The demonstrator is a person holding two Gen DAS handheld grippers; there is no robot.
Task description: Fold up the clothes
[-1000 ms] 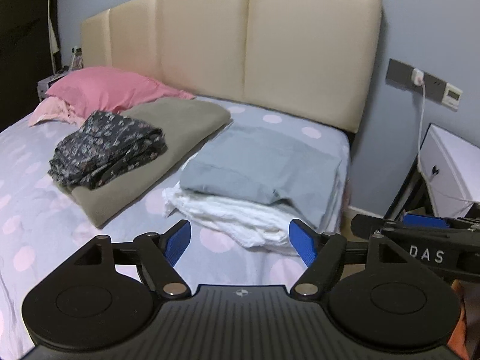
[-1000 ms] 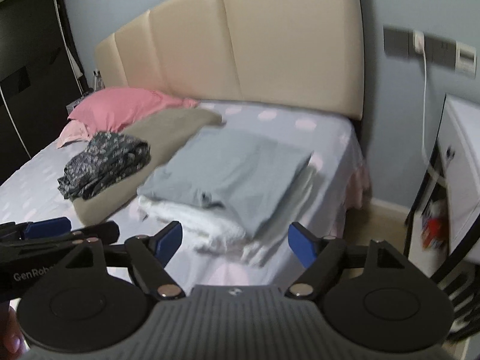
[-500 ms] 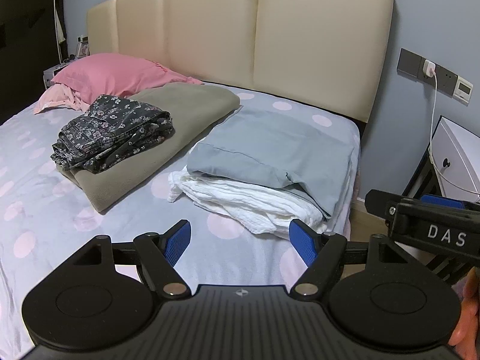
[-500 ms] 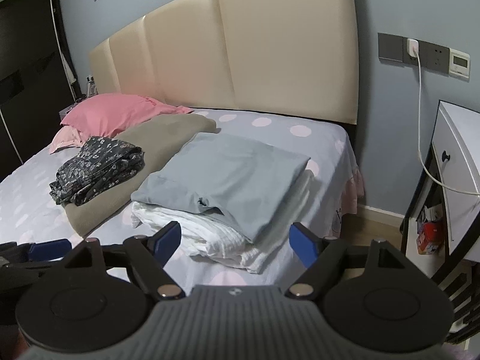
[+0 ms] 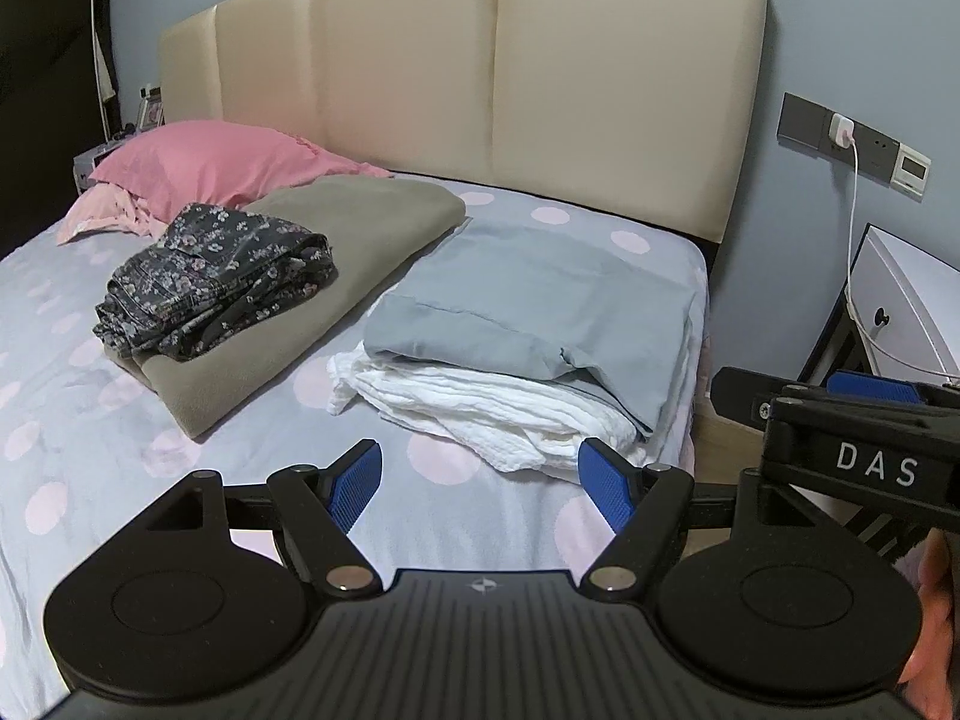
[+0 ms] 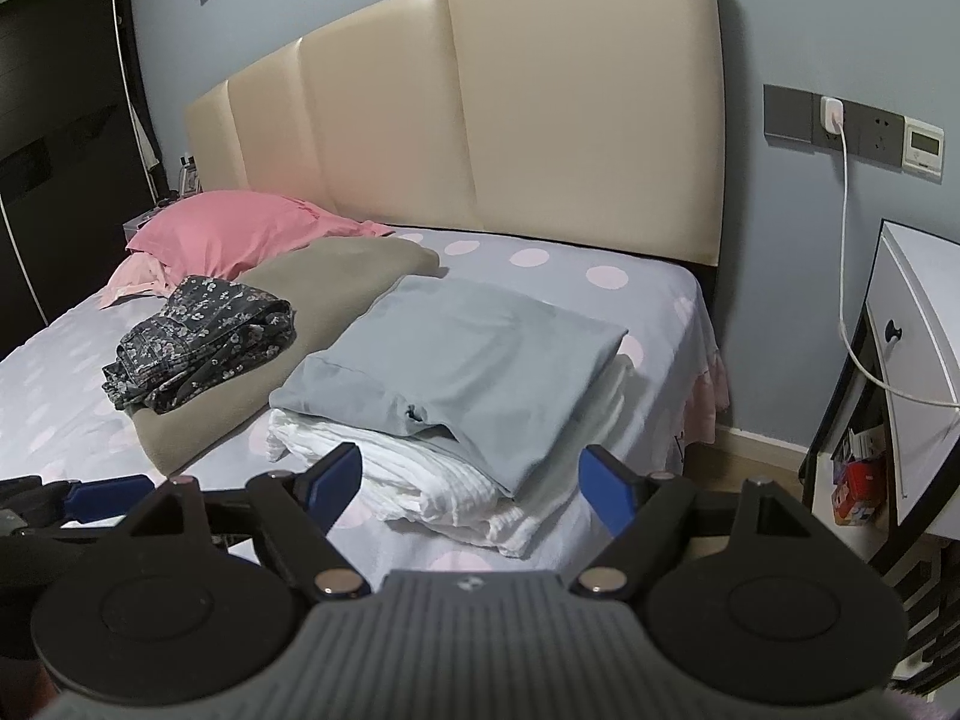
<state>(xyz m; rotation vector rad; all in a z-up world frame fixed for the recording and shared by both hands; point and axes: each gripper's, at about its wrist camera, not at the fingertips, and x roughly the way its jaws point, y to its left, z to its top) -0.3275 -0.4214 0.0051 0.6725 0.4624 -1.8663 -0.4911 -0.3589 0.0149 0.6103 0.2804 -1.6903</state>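
Note:
A folded grey-blue cloth (image 5: 540, 306) (image 6: 456, 366) lies on a folded white cloth (image 5: 480, 408) (image 6: 420, 474) near the bed's right edge. To their left a dark floral garment (image 5: 210, 282) (image 6: 204, 348) rests bunched on a folded olive blanket (image 5: 336, 258) (image 6: 300, 324). My left gripper (image 5: 483, 483) is open and empty, held short of the white cloth. My right gripper (image 6: 471, 480) is open too, above the near edge of the stack, touching nothing. Each gripper shows at the side of the other's view.
The bed (image 5: 72, 420) has a lilac sheet with pink dots, a beige headboard (image 5: 540, 72) and a pink pillow (image 5: 222, 168) at the far left. A white nightstand (image 6: 918, 372) stands right of the bed, with a charger cable (image 6: 846, 228) hanging from a wall socket.
Both views have steadied and shifted slightly, so the stack now sits a little farther ahead. Both grippers stay open and the clothes have not moved.

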